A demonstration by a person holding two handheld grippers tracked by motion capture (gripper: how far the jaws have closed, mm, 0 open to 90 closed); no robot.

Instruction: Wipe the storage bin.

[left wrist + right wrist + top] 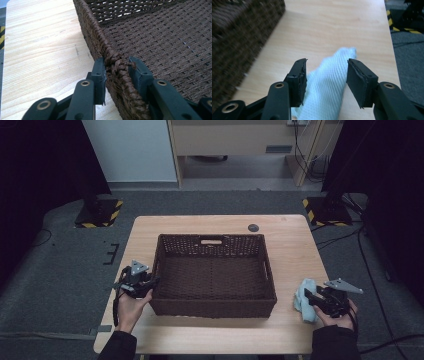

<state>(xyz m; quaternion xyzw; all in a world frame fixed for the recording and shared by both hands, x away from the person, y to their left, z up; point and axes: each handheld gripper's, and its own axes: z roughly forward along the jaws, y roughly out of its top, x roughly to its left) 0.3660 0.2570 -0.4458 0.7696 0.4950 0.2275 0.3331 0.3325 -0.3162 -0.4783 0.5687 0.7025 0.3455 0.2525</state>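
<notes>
Your left gripper (116,72) clamped on the wicker basket (110,53) rim, your right gripper (325,75) jaws apart over the pale blue cloth (325,82) on the table (332,27).

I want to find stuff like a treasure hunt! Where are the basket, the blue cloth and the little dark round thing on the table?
basket (214,240), high view, on its far wall by the handle slot.
blue cloth (325,77), right gripper view, on its ribbed middle between the jaws.
dark round thing (253,227), high view, on its centre.
</notes>
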